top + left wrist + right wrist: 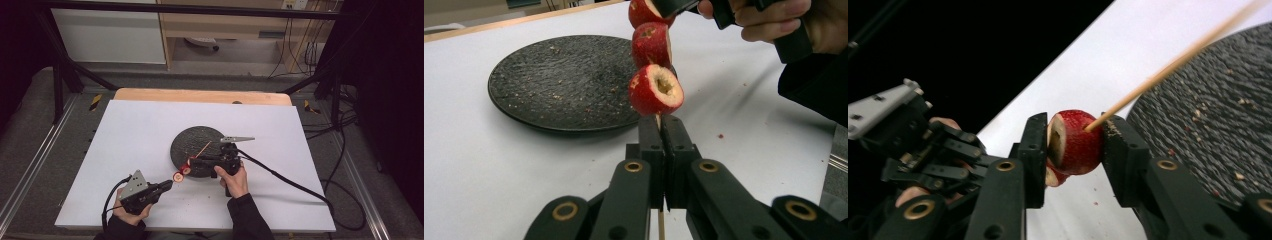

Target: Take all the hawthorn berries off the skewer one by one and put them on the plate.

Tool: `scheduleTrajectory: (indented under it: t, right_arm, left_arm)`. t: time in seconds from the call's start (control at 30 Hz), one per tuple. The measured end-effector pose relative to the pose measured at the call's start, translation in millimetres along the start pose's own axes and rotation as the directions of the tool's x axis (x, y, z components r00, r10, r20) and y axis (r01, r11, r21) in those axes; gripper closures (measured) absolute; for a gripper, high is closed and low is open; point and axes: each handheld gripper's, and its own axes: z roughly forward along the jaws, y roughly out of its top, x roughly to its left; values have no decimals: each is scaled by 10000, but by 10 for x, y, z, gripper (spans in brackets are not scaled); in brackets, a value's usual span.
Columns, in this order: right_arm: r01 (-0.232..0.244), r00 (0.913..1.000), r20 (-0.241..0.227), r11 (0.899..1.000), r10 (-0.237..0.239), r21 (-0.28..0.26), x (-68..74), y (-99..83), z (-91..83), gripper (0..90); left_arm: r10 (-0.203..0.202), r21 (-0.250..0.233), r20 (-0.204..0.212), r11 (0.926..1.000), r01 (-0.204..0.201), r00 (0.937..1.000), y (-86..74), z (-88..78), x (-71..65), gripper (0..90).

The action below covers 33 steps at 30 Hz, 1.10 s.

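A thin wooden skewer (pixel 1168 65) carries three red fruit pieces with pale cut faces (pixel 656 90). In the left gripper view my left gripper (pixel 660 120) is shut on the skewer's bare lower end, just below the lowest piece. My right gripper (pixel 1075 125) is shut on the top fruit piece (pixel 1078 145), one pad against its cut face and the other against its red side. From above, the left gripper (pixel 169 184) is at the front left and the right gripper (pixel 192 162) is over the near rim of the dark plate (pixel 197 140). The skewer (pixel 204 148) slants up over that plate.
The dark round plate (pixel 554 80) lies mid-table on a white sheet (pixel 135 135) and is speckled with crumbs. A few red specks (pixel 720 135) dot the sheet nearby. Black cables (pixel 280 175) trail from both grippers. A wooden table edge (pixel 200 95) lies behind the sheet.
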Motion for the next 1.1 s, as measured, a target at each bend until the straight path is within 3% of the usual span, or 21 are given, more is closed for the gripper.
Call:
scheduleTrajectory:
  t: [0.47,0.67,0.8,1.03,1.1]
  right_arm:
    - [-227,9991,-361,9996,220,-177,5,47,-35,678]
    - [-270,9987,-447,9996,264,-125,-8,15,-1,597]
    - [-221,9983,-551,9996,212,-159,-12,-11,18,650]
    - [-518,9955,-793,9986,511,-70,-12,40,-11,669]
    - [-426,9955,-854,9989,407,-201,-13,66,-39,671]
  left_arm:
    - [44,-319,-14,9995,-45,10000,32,-60,-2,887]
    - [46,-415,73,9991,-43,10000,38,-51,-10,887]
    - [51,-324,107,9995,-47,9999,25,-27,-23,887]
    - [-34,-517,271,9986,48,9996,58,-47,-20,887]
    - [49,-533,208,9986,-38,9998,81,-47,-26,887]
